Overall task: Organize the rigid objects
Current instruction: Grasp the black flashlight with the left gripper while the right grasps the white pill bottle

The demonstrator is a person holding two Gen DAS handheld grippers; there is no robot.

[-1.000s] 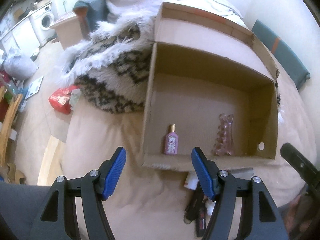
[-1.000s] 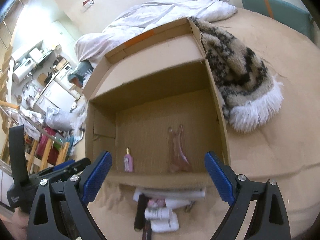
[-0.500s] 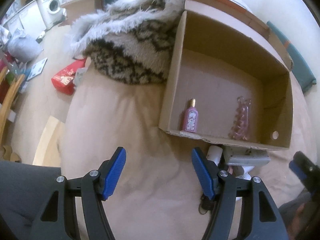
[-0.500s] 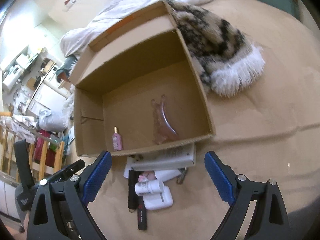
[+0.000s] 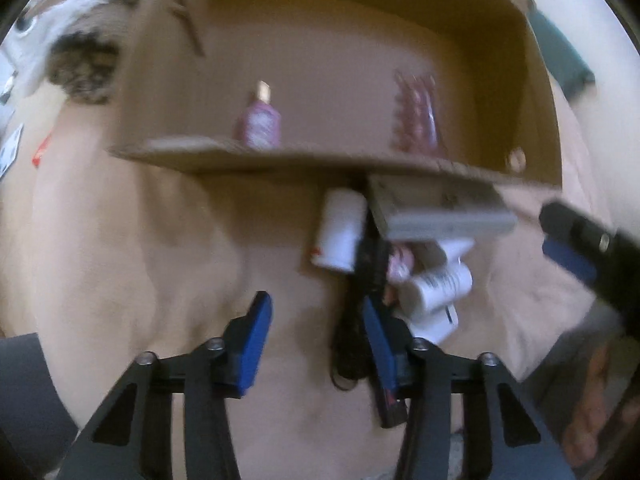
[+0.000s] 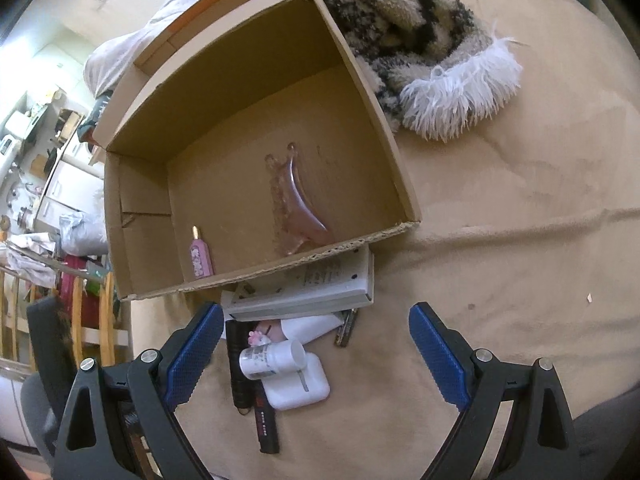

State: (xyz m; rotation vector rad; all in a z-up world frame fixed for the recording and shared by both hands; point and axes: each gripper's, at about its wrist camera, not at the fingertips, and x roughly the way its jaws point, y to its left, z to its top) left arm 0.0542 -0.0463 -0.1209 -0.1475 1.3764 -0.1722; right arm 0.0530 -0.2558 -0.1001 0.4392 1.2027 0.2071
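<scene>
An open cardboard box (image 5: 320, 160) (image 6: 248, 60) lies on a tan bedspread. Inside it stand a pink perfume bottle (image 5: 258, 124) (image 6: 200, 256) and a pink hair claw (image 5: 416, 120) (image 6: 292, 200). In front of the box is a pile: a flat grey-white carton (image 6: 312, 288) (image 5: 444, 212), a white pill bottle (image 6: 272, 356), a white case (image 6: 300, 388), a black torch (image 6: 238, 360) and a black-red stick (image 6: 266, 420). My left gripper (image 5: 318, 344) hangs low by the pile's left, jaws closing, with the black stick just inside its right finger, unpressed. My right gripper (image 6: 316, 352) stands wide open above the pile.
A shaggy black-and-cream throw with a white fringe (image 6: 420, 40) (image 5: 84, 64) lies against the box's side. A white duvet (image 6: 120, 56) is bunched behind the box. Bare bedspread (image 6: 520, 240) stretches to the right. Room clutter and furniture (image 6: 48, 200) lie beyond the bed's left edge.
My left gripper sank toward the pile, tipped further down, and its jaws narrowed. My right gripper also dropped, so the pile now shows fully between its fingers.
</scene>
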